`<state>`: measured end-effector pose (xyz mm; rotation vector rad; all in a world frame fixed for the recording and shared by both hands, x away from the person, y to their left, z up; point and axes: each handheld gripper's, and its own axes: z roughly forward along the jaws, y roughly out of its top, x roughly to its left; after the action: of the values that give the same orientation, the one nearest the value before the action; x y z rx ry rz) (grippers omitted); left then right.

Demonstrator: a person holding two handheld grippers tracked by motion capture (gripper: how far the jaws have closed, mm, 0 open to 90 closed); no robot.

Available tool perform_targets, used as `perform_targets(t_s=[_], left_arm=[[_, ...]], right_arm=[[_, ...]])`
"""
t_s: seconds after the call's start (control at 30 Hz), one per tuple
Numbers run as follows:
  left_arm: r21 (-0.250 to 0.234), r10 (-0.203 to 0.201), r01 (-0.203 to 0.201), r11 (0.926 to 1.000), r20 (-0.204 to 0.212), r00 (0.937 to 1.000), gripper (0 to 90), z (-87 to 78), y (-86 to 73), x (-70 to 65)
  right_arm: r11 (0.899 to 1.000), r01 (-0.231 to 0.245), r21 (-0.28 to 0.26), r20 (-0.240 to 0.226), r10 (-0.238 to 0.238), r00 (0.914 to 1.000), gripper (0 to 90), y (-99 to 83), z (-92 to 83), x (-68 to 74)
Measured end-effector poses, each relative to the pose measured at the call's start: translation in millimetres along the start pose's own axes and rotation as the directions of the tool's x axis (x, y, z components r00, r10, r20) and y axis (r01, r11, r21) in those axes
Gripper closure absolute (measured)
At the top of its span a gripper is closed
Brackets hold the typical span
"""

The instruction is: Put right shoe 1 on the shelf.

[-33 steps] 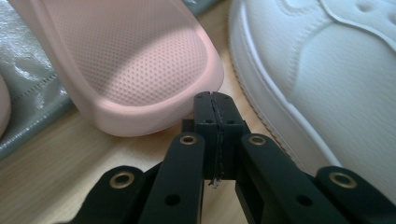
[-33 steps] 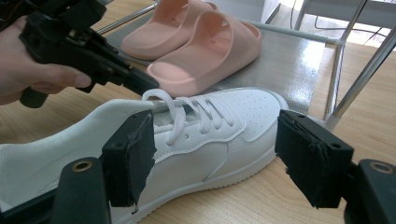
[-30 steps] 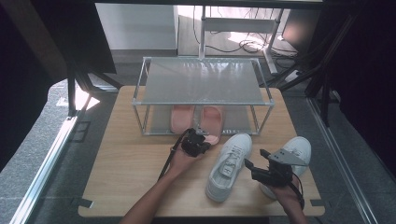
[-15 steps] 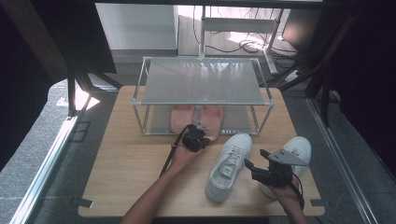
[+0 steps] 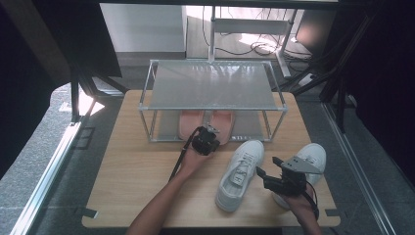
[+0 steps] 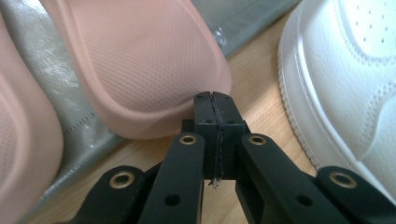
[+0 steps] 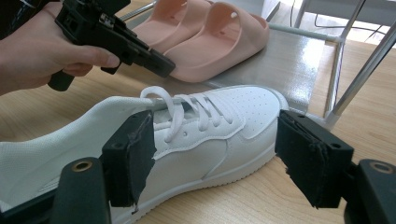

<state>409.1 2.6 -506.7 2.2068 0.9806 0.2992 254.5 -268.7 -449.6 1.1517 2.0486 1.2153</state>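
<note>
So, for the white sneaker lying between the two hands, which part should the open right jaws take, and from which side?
Probably the padded heel collar of the white sneaker, approached from the right gripper side. The sneaker stands upright on its sole, toe toward the shelf rack, so its open collar gives two thin walls that open jaws could span.

Dim high view with dark edges, daylight from the back, gripper views bright and sharp

No text, brand, number or sign can be read anywhere here. The white sneaker [image 7: 187, 140] and the pink slippers [image 7: 210, 37] carry no legible lettering.
</note>
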Motion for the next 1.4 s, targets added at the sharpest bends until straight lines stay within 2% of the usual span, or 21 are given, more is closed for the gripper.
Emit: perform_targets(t_s=[0.3,1.1,1.2,1.33,1.4], left_arm=[[-0.012,-0.02,0.02,0.9997,-0.003,0.9998,90.0,4.3,1.3,2.7],[-0.012,-0.027,0.027,0.9996,-0.009,0.9996,89.5,13.8,9.2,6.1],[-0.012,-0.021,0.021,0.9997,-0.014,0.9997,88.6,12.2,8.9,5.2],[-0.024,-0.012,0.012,0.9996,-0.017,0.9998,88.9,2.0,4.9,6.1],[-0.037,-0.025,0.024,0.999,-0.028,0.9993,89.1,-4.6,0.9,9.1]], right_arm=[[1.0,-0.001,0.001,0.0,0.001,1.0,29.1,0.0,0.2,0.4],[1.0,-0.005,-0.002,0.004,0.005,1.0,29.1,-0.7,-0.7,-0.8],[1.0,-0.006,-0.003,0.004,0.006,1.0,29.1,-0.7,-0.8,-0.9],[1.0,-0.008,-0.003,0.003,0.008,1.0,29.1,-0.8,-1.0,-1.6],[1.0,-0.009,-0.002,0.003,0.009,1.0,29.1,-0.9,-0.8,-1.6]])
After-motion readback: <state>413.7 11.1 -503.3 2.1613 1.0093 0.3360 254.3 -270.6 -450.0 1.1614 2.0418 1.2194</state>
